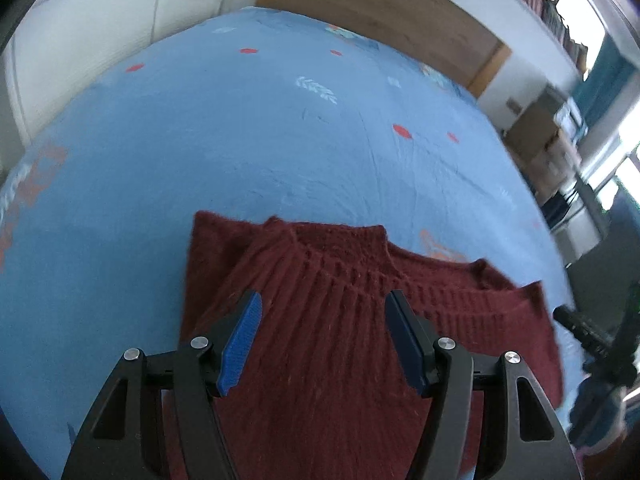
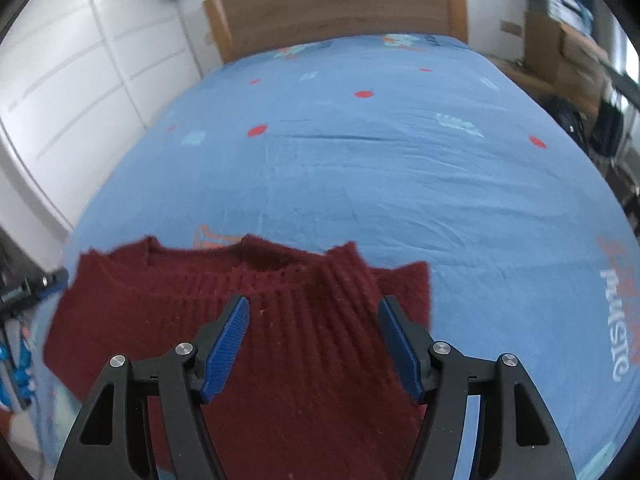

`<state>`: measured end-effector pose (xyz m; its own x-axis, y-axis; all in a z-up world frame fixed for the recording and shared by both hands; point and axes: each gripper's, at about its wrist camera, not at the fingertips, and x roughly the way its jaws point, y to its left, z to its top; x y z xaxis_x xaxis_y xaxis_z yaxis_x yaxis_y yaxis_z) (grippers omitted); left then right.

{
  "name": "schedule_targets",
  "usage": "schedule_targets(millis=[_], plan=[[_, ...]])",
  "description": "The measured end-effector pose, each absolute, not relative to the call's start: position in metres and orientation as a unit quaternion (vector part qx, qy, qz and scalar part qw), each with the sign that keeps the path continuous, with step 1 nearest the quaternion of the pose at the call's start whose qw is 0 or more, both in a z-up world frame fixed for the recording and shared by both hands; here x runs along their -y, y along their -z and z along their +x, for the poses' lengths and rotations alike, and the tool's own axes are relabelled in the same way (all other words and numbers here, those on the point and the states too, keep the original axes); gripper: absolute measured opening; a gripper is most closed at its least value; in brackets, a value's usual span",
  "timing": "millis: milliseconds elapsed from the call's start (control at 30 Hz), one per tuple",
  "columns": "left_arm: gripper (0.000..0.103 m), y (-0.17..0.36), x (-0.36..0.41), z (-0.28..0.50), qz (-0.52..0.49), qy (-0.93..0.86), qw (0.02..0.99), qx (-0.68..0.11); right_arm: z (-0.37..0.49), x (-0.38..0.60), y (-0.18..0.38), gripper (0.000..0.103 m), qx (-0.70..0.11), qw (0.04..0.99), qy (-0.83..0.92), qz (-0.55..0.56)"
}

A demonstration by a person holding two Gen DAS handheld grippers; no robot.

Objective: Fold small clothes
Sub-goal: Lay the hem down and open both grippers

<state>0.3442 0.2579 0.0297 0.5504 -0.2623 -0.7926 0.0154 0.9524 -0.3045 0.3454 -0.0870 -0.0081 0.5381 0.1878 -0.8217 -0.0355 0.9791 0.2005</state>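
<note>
Sweater (image 1: 320, 340) lies flat on blue bedsheet (image 1: 280, 140), collar toward headboard (image 2: 336, 4), sides folded in. Left gripper (image 1: 322, 338) and right gripper (image 2: 314, 338) hover above, jaws apart, nothing pinched. Next probably bottom hem: grab both corners evenly, bring up toward collar, keep edges lined up.

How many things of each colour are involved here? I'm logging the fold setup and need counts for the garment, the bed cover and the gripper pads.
Dark red: 1, the knit sweater
Light blue: 1, the patterned bed sheet
Bright blue: 4, finger pads of the open left gripper and open right gripper
Total: 6
</note>
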Motion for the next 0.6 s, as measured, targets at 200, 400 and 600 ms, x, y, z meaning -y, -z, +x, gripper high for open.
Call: schedule_targets(millis=[200,400,600], plan=[[0.058,0.016,-0.252,0.344,-0.069,0.062,0.865,-0.493,0.358,0.074,0.046,0.068,-0.507,0.86,-0.042,0.045],[0.058,0.027,-0.259,0.301,-0.043,0.085,0.867,-0.489,0.327,0.096,0.065,0.067,-0.506,0.86,-0.044,0.047],[0.059,0.014,-0.269,0.265,-0.048,0.089,0.863,-0.495,0.304,0.097,0.057,0.067,-0.515,0.855,-0.045,0.033]])
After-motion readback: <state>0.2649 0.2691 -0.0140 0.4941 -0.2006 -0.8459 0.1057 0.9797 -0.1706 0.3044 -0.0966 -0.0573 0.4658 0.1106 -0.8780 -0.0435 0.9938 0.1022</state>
